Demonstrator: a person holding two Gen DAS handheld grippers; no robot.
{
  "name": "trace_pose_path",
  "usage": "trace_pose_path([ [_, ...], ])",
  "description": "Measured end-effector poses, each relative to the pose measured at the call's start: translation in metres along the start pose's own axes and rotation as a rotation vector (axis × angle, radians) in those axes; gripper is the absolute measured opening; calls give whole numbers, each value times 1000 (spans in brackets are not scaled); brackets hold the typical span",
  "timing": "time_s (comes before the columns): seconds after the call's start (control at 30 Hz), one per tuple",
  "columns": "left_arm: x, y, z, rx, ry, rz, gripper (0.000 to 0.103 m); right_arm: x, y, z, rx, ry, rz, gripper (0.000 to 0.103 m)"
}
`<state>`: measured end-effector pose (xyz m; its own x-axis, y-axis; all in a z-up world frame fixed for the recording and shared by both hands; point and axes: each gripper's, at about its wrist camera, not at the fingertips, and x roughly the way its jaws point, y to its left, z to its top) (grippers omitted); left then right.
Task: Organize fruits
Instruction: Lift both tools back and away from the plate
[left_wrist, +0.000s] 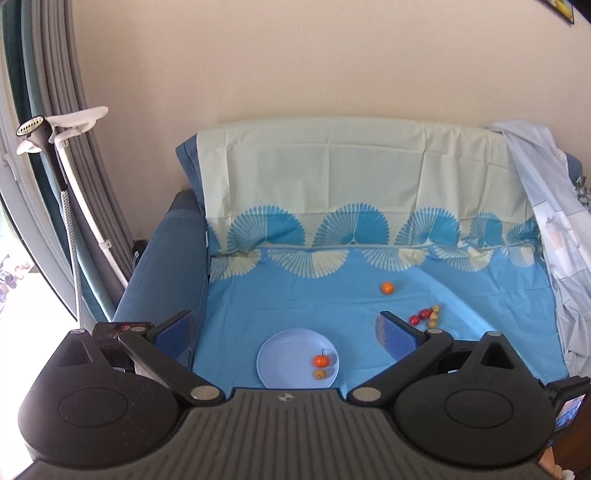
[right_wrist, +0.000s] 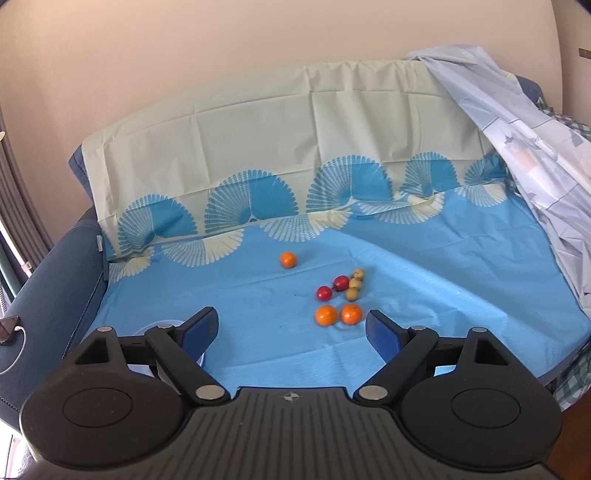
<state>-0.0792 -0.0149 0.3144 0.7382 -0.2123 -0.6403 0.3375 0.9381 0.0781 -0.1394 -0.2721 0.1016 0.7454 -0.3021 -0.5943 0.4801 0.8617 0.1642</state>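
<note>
Round pale-blue plate (left_wrist: 280, 354), smooth, lies flat near the front edge of the blue sheet (left_wrist: 295, 302), holding 1 orange (left_wrist: 321, 360) and 1 small yellowish fruit (left_wrist: 319, 374). Loose cluster (right_wrist: 341, 295) of round fruits mid-sheet, open cloth around. Left gripper (left_wrist: 286, 332) and right gripper (right_wrist: 291, 330): jaws apart, empty.

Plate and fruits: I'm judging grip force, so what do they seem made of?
Plate: probably plastic, a pale blue matte surface with a soft sheen. Oranges: smooth, evenly coloured and glossy, possibly plastic replicas, though real fruit can't be ruled out.
</note>
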Motion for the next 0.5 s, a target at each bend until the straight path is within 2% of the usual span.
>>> trace_pose_path([
  [0.5,5,-1,4,-5,8,-28,103,-1,2,2,-28,-32,-19,88],
])
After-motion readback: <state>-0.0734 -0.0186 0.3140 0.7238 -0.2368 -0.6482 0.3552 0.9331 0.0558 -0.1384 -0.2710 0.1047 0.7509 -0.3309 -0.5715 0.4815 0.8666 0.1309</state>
